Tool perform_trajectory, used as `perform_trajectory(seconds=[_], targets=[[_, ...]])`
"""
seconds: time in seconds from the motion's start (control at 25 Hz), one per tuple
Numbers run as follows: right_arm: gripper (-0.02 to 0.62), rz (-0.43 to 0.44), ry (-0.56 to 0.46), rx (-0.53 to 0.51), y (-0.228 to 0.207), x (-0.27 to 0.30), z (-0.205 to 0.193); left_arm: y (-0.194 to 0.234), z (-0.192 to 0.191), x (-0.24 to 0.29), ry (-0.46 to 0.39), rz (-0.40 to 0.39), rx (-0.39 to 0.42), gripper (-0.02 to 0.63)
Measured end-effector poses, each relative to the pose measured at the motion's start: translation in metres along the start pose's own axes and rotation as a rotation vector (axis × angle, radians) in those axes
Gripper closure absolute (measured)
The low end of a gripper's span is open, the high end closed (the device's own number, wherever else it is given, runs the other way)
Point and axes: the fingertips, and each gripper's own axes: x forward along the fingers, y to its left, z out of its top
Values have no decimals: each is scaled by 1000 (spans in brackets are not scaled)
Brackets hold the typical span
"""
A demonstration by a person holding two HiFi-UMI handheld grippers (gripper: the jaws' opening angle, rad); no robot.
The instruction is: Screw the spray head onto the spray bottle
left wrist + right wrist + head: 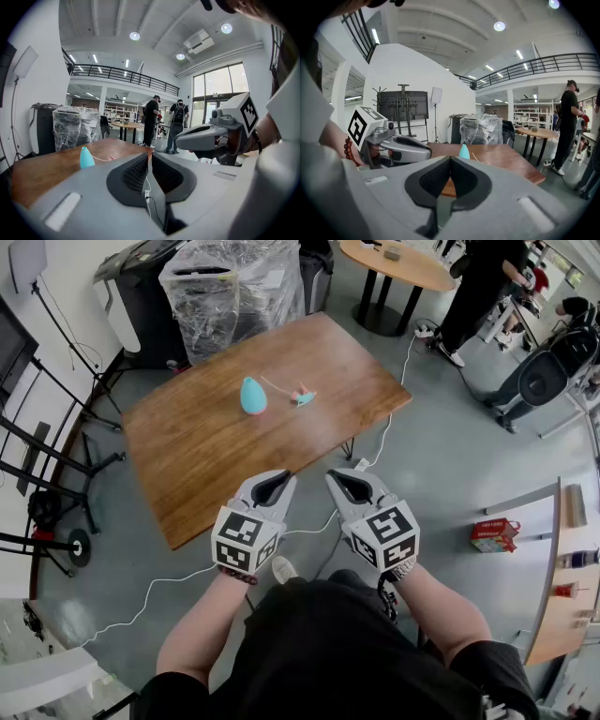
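A turquoise spray bottle (pixel 253 396) stands upright near the middle of the wooden table (pixel 187 456). Its spray head (pixel 302 396), turquoise and pink with a thin tube, lies on the table just right of the bottle. Both grippers hang in front of the table's near edge, well short of these objects. My left gripper (pixel 285 474) is shut with nothing between its jaws. Beside it, my right gripper (pixel 330 474) is also shut and empty. The bottle (pixel 86 158) shows in the left gripper view beyond the jaws, and the bottle (pixel 464 152) shows in the right gripper view too.
A plastic-wrapped bin (pixel 230 292) stands behind the table. A round table (pixel 398 263) and people (pixel 483 287) are at the far right. White cables (pixel 375 456) run over the grey floor. Tripod stands (pixel 47 465) are at the left, a red box (pixel 494 533) at the right.
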Motion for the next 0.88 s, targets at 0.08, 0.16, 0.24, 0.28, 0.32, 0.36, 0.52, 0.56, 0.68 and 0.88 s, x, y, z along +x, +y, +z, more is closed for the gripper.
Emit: perform_trajectory(seconds=[0.08,0.16,0.24,0.28,0.32,0.36,0.52,0.56,0.68,0.88], targets=[[603,-2,13,1,-4,15,4,16,1,8,6,1,-9,556],[603,-5,25,3,-10,29,7,31,1,17,15,1,-14,547],[603,-7,37,5,-17,42,10,43,-1,29,28,0,-15,540],[603,-8,44,6,-21,48,9,49,-3,35,37,0,-16,534],[603,-7,53,6,-25,53,9,54,-6,43,46,0,-18,531],[603,-5,61,7,-29,59,8,59,-9,50,57,1,-19,529],[603,7,84,1,-51,80,3,84,-23,86,104,22,-17,519],[603,11,90,2,-58,86,2,90,-27,96,117,31,-18,514],[603,24,104,6,-84,104,-3,110,-38,127,163,54,-23,506],[603,66,140,24,-126,133,-12,150,-64,181,263,112,-11,495]])
